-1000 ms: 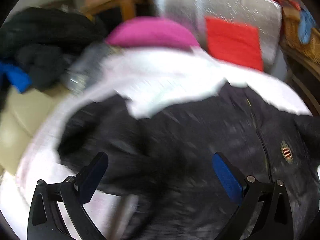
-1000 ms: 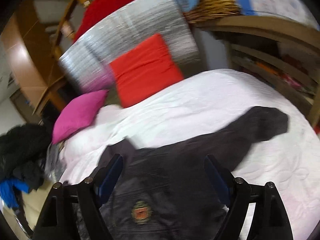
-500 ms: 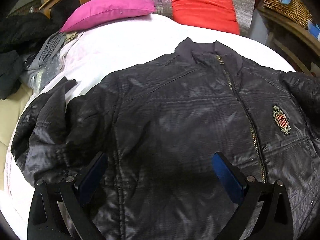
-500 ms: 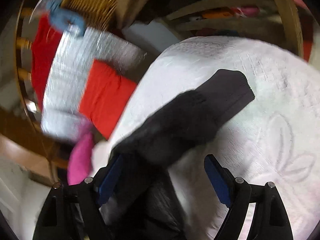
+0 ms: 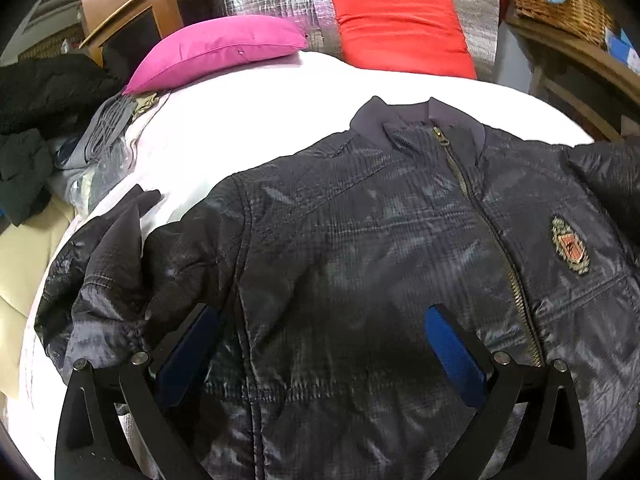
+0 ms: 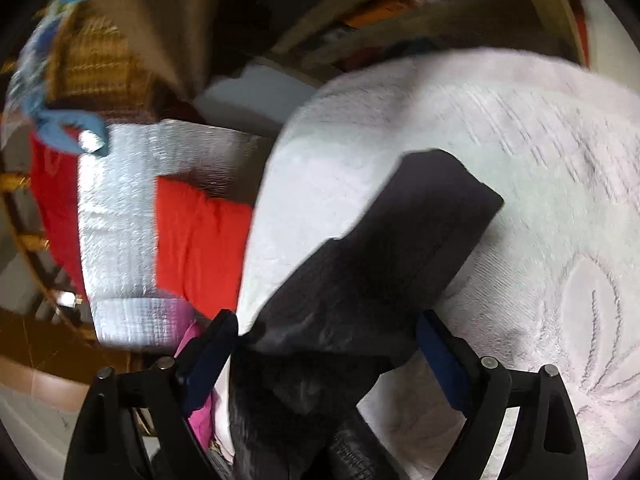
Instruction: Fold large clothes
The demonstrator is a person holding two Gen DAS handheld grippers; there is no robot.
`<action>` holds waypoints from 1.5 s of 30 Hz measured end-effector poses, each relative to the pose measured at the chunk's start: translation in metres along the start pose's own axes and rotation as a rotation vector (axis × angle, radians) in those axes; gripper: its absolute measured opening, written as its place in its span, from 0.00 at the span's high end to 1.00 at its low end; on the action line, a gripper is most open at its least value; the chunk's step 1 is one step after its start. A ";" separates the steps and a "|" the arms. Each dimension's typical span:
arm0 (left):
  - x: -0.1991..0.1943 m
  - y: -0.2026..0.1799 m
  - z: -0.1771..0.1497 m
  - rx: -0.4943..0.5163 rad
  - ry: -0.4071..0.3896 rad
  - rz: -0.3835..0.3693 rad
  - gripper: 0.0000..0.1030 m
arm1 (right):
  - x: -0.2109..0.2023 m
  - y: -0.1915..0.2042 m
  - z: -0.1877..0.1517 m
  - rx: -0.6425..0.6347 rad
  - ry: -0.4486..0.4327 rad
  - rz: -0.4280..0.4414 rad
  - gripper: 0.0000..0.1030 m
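Left wrist view: the jacket lies front up and zipped on the bed, spread flat, presumably for folding. The left gripper hovers over its chest, jaws apart, holding nothing. A crest badge sits beside the zip (no lettering readable).

Right wrist view: the right gripper, its jaws just opened wider, straddles the sleeve without pinching it.

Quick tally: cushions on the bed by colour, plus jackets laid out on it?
Pink cushion: 1
Red cushion: 1
Dark jacket: 1
Total: 3
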State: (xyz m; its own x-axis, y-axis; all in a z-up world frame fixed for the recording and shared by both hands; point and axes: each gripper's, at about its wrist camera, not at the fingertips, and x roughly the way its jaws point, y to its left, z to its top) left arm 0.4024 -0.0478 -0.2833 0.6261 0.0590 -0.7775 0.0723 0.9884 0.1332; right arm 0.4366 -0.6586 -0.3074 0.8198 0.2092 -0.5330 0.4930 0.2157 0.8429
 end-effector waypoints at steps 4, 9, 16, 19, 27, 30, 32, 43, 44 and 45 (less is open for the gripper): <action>0.002 -0.001 -0.001 0.007 -0.001 0.005 0.00 | 0.003 -0.023 0.004 0.140 -0.027 -0.049 0.10; -0.001 -0.003 -0.001 0.009 -0.007 0.000 0.00 | 0.011 -0.022 0.002 0.048 -0.060 -0.042 0.46; -0.020 0.007 0.003 -0.035 -0.056 -0.024 0.00 | -0.016 0.033 -0.029 -0.203 -0.152 -0.040 0.68; -0.023 0.017 0.006 -0.064 -0.059 -0.033 0.00 | -0.035 0.072 -0.067 -0.354 -0.147 0.065 0.68; -0.025 0.041 0.010 -0.109 -0.061 -0.022 0.00 | -0.037 0.113 -0.231 -0.647 0.106 0.168 0.68; -0.026 0.040 0.008 -0.107 -0.056 -0.033 0.00 | -0.003 0.095 -0.270 -0.656 0.262 0.112 0.65; -0.029 0.040 0.007 -0.113 -0.058 -0.043 0.00 | 0.014 0.083 -0.287 -0.646 0.351 0.070 0.63; -0.062 -0.010 0.021 -0.037 -0.132 -0.121 0.00 | -0.053 0.083 -0.304 -0.801 0.375 0.077 0.22; -0.069 -0.018 0.022 -0.020 -0.147 -0.139 0.00 | -0.067 0.082 -0.298 -0.790 0.355 0.095 0.21; -0.077 -0.027 0.022 0.000 -0.162 -0.151 0.00 | -0.079 0.080 -0.290 -0.770 0.323 0.114 0.21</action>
State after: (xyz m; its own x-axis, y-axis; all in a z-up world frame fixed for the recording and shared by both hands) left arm 0.3695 -0.0820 -0.2139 0.7249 -0.1128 -0.6795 0.1747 0.9844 0.0229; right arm 0.3267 -0.3814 -0.2195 0.6713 0.5062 -0.5415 -0.0201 0.7427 0.6693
